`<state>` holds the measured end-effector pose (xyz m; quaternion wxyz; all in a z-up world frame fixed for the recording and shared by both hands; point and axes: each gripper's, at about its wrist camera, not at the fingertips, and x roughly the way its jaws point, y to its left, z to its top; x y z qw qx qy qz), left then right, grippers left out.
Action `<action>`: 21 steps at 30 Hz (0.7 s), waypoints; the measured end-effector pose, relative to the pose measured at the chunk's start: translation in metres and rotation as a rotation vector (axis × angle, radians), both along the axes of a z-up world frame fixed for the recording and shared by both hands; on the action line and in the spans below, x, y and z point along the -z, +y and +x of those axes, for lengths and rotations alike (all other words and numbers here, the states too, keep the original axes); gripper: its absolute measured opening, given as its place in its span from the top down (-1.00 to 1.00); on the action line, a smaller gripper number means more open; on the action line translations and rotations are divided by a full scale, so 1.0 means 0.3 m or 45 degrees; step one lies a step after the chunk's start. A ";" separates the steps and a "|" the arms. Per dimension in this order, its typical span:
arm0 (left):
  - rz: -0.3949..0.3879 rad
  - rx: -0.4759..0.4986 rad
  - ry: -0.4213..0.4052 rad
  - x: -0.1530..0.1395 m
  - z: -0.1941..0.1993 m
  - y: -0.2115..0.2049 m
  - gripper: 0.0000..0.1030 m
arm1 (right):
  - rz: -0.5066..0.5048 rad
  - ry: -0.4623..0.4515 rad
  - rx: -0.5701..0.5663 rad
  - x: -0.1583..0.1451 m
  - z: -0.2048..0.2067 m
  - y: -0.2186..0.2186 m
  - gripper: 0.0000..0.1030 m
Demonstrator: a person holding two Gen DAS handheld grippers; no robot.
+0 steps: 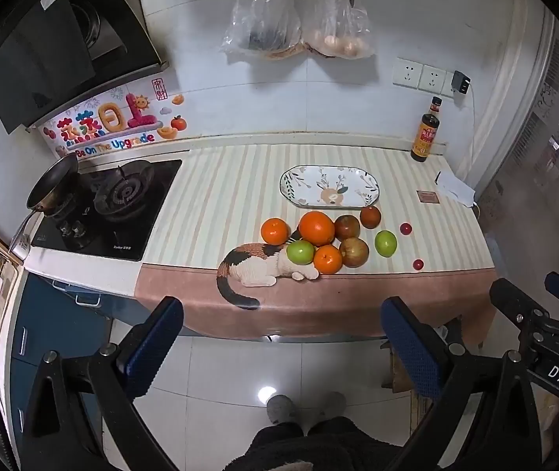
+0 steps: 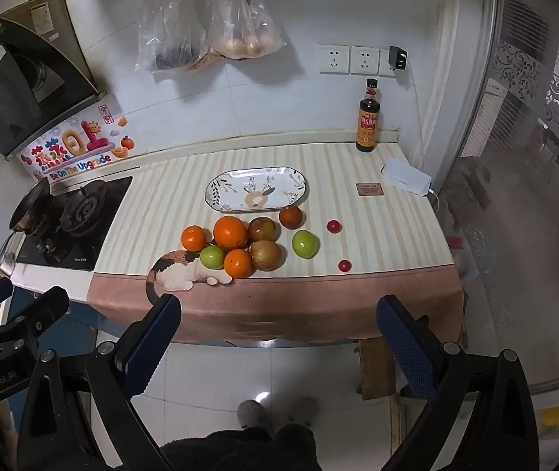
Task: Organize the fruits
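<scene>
A cluster of fruit lies on the striped cloth: a large orange, two smaller oranges, two green apples, brownish fruits and two small red tomatoes. An empty oval floral plate sits just behind them. My left gripper and right gripper are both open and empty, held off the counter's front edge, well short of the fruit.
A gas stove with a frying pan is at the left. A sauce bottle stands at the back right by the wall sockets. A white charger lies at the right. Bags hang on the wall.
</scene>
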<state>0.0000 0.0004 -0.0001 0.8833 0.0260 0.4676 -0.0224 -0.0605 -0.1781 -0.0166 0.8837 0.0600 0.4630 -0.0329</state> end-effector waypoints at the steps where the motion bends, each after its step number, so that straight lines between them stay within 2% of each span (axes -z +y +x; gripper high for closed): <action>1: 0.002 0.001 0.005 0.000 0.000 0.000 -1.00 | -0.014 0.002 0.001 0.000 -0.001 0.001 -0.98; 21: 0.005 0.000 0.002 0.004 0.013 -0.003 -1.00 | -0.006 -0.009 0.005 -0.004 0.000 -0.004 -0.98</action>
